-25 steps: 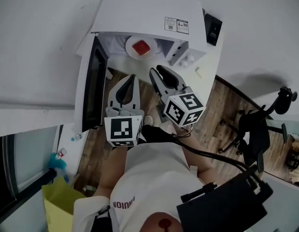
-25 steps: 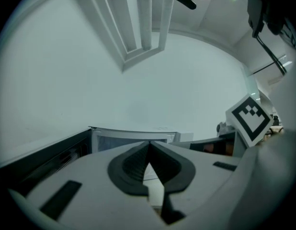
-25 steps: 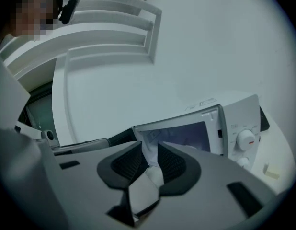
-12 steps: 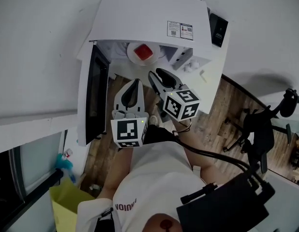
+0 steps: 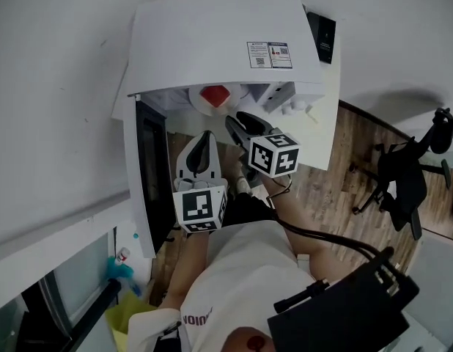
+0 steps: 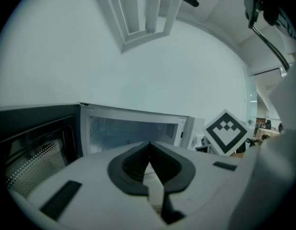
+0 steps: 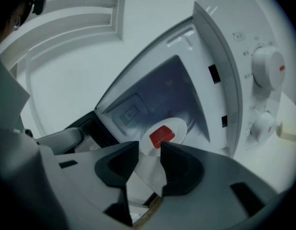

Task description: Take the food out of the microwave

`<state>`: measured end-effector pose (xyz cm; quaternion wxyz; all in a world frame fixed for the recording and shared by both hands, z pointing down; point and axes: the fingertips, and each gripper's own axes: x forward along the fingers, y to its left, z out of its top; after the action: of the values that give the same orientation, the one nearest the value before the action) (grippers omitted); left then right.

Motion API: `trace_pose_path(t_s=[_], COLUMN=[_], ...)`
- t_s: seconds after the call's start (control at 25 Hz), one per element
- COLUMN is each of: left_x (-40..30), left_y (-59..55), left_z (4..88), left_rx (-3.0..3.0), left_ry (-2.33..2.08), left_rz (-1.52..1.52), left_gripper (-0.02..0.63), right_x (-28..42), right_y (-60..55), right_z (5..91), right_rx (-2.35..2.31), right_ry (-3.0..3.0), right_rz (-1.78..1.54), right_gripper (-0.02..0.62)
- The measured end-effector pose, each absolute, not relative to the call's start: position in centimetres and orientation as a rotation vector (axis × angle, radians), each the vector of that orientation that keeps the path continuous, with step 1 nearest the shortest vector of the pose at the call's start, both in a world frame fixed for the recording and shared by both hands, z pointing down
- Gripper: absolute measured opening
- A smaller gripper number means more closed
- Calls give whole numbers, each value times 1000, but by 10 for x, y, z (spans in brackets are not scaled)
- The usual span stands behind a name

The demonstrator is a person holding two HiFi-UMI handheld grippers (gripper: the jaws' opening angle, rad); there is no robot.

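A white microwave stands with its dark door swung open to the left. Inside, a white plate holds a red piece of food. My right gripper is just in front of the opening and points at the plate. Its jaws are opening, with nothing between them; the red food shows beyond the gap. My left gripper hangs lower left of it, near the door, jaws shut and empty. In the left gripper view, the cavity is ahead of the left gripper.
Two white knobs sit on the microwave's right panel, with a small pale item on the white desk beside it. A black office chair stands on the wooden floor at right. A yellow bag is at lower left.
Both grippers have sunk and come closer to the microwave's opening. The right gripper has rolled and its jaws have spread wider. The left jaws stay together.
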<state>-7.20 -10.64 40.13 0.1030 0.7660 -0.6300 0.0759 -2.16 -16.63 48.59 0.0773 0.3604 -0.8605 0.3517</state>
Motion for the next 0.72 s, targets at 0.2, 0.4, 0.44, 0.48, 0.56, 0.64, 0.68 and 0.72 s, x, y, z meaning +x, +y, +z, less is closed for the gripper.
trace_pose_path(t_s=[0.2, 0.4, 0.44, 0.48, 0.56, 0.64, 0.68, 0.72], left_x=[-77, -80, -79, -79, -79, -79, -80, -80], left_y=[-113, -117, -117, -117, -118, -119, -119, -120], left_z=[412, 417, 418, 419, 421, 424, 424, 425], left_rx=[2277, 2290, 2293, 2297, 2304, 2309, 2310, 2310], left_ry=[-1807, -1765, -1756, -1748, -1734, -1718, -1711, -1706], left_rz=[252, 262, 260, 260, 266, 274, 276, 276], left_gripper=[14, 14, 14, 14, 14, 14, 14, 14], right_x=[-23, -23, -23, -23, -23, -23, -24, -24], right_y=[-175, -183, -185, -186, -188, -190, -191, -192], right_z=[508, 521, 523, 526, 530, 535, 536, 537], right_rx=[1100, 1131, 1141, 1150, 1168, 1186, 1192, 1197], right_ry=[-2526, -2488, -2480, -2471, -2450, -2431, -2425, -2421], right_rz=[1134, 1218, 1240, 1262, 1301, 1333, 1351, 1368], right_gripper=[141, 147, 147, 148, 150, 153, 153, 155])
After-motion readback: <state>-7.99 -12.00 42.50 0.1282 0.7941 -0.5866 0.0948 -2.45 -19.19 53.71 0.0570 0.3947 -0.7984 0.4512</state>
